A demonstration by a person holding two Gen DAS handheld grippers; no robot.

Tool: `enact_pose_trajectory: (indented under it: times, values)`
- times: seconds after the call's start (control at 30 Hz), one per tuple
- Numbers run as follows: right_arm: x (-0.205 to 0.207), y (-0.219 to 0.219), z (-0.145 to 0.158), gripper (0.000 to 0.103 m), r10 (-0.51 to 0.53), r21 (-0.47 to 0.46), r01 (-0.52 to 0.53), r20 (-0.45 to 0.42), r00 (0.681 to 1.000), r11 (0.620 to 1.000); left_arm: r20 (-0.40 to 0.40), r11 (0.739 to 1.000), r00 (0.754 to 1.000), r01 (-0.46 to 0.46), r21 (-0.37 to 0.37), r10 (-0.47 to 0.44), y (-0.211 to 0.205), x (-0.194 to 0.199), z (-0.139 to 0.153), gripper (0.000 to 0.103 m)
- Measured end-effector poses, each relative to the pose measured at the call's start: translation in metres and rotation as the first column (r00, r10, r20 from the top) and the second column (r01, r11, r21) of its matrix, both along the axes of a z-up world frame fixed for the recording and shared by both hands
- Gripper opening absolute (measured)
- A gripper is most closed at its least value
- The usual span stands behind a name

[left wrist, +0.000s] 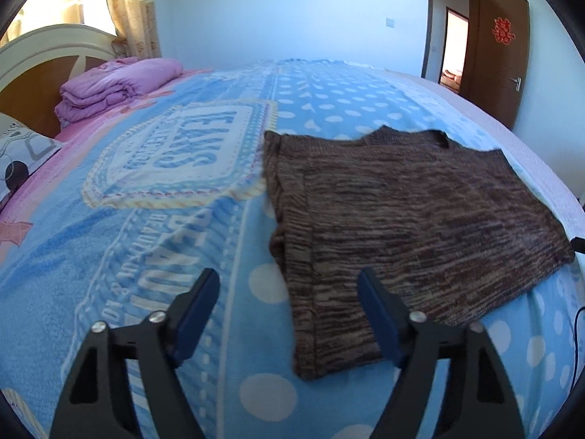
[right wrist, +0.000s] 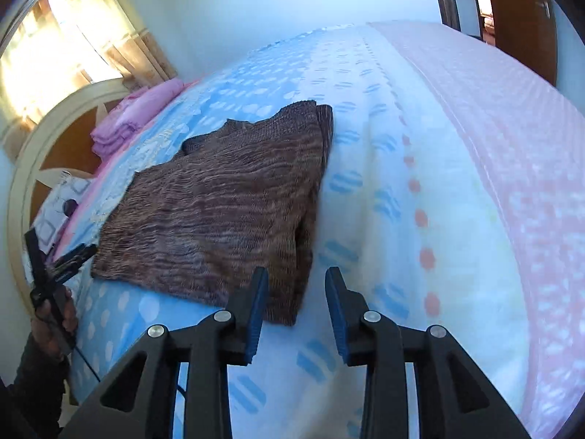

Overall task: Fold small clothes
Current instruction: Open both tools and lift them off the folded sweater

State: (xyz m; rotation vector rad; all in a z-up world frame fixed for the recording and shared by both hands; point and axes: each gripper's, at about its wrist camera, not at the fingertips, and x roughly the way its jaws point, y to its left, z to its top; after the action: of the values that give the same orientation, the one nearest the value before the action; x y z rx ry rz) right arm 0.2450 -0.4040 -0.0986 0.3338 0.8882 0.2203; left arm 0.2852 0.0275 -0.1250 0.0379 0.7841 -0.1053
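A brown knitted sweater (left wrist: 402,212) lies flat on the bed, folded into a rough rectangle with its collar on the far side. My left gripper (left wrist: 289,278) hovers open over its near left corner, one finger over the blanket and one over the knit, with nothing gripped. In the right wrist view the sweater (right wrist: 219,212) lies to the left. My right gripper (right wrist: 296,278) stands partly open just past its near right corner, with nothing between the pads. In that view a person's hand holds the left gripper (right wrist: 62,263) at the left edge.
A blue blanket (left wrist: 164,256) with white dots and lettering covers the bed; its right side is pale pink (right wrist: 512,183). A folded pink quilt (left wrist: 117,87), a pillow (left wrist: 18,153) and the headboard (left wrist: 44,55) are at the far left. A brown door (left wrist: 501,55) stands open beyond.
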Motion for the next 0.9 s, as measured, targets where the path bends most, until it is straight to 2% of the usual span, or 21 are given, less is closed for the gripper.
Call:
enact_pose_trajectory:
  times: [0.07, 0.1, 0.13, 0.2, 0.33, 0.4, 0.47, 0.53, 0.57, 0.6, 0.67, 0.77, 0.8, 0.83, 0.9]
  values:
    - [0.005, 0.005, -0.009, 0.033, 0.02, 0.036, -0.019, -0.028, 0.999, 0.999, -0.037, 1.0, 0.999, 0.01, 0.0, -0.01, -0.002, 0.004, -0.005, 0.075]
    - [0.007, 0.01, -0.015, 0.031, 0.036, 0.029, -0.035, -0.047, 0.998, 0.999, -0.073, 0.999, 0.997, 0.03, 0.011, -0.029, -0.005, 0.007, -0.01, 0.058]
    - [0.007, 0.02, -0.018, 0.026, 0.049, -0.018, -0.05, -0.05, 0.998, 0.999, -0.083, 0.999, 0.995, 0.048, 0.004, -0.047, -0.007, 0.006, -0.012, 0.045]
    - [0.002, 0.028, -0.013, 0.011, 0.066, -0.108, -0.07, -0.039, 0.997, 0.992, -0.073, 0.998, 0.996, 0.059, 0.036, -0.057, -0.011, 0.003, -0.012, 0.043]
    - [-0.005, 0.016, 0.002, 0.007, 0.04, -0.182, -0.046, -0.037, 0.999, 0.982, -0.077, 0.992, 0.995, 0.065, 0.11, -0.057, -0.017, -0.003, -0.015, 0.049]
    - [-0.002, 0.013, -0.008, 0.005, 0.036, -0.193, -0.052, -0.085, 0.996, 0.98, -0.076, 0.991, 0.996, 0.062, 0.118, -0.053, -0.016, -0.004, -0.016, 0.053]
    - [-0.001, 0.016, -0.013, 0.005, 0.045, -0.21, -0.061, -0.078, 0.996, 0.976, -0.075, 0.99, 0.996, 0.061, 0.123, -0.052, -0.014, -0.007, -0.016, 0.056]
    - [-0.004, 0.013, -0.007, 0.01, 0.022, -0.188, -0.033, -0.059, 0.998, 0.982, -0.073, 0.991, 0.996, 0.055, 0.118, -0.047, -0.01, -0.01, -0.015, 0.062]
    - [-0.005, 0.013, -0.004, 0.025, 0.005, -0.185, -0.015, -0.054, 0.999, 0.983, -0.068, 0.993, 0.997, 0.046, 0.108, -0.039, -0.006, -0.011, -0.014, 0.064]
    - [-0.007, 0.014, 0.004, 0.042, -0.034, -0.229, 0.026, -0.03, 0.999, 0.973, -0.065, 0.995, 0.997, 0.037, 0.093, -0.031, -0.002, -0.014, -0.011, 0.069]
    - [-0.015, 0.022, 0.021, 0.052, -0.057, -0.3, 0.071, 0.054, 0.997, 0.951, -0.072, 0.998, 0.997, 0.027, 0.048, -0.023, 0.008, -0.017, -0.005, 0.073]
    - [-0.019, 0.051, 0.044, 0.052, -0.004, -0.36, 0.054, 0.139, 0.99, 0.931, -0.05, 1.0, 0.999, 0.013, 0.02, -0.012, 0.022, -0.018, 0.006, 0.083]
    - [-0.018, 0.066, 0.049, 0.052, 0.035, -0.364, 0.025, 0.156, 0.987, 0.931, -0.038, 1.0, 0.999, 0.002, 0.022, -0.002, 0.026, -0.015, 0.009, 0.091]
    - [-0.015, 0.087, 0.053, 0.052, 0.09, -0.356, -0.025, 0.169, 0.981, 0.934, -0.03, 1.0, 1.0, -0.007, 0.022, 0.008, 0.03, -0.009, 0.012, 0.097]
    - [-0.009, 0.136, 0.051, 0.053, 0.229, -0.35, -0.155, 0.18, 0.957, 0.924, -0.012, 1.0, 1.0, -0.028, 0.009, 0.028, 0.037, 0.004, 0.017, 0.099]
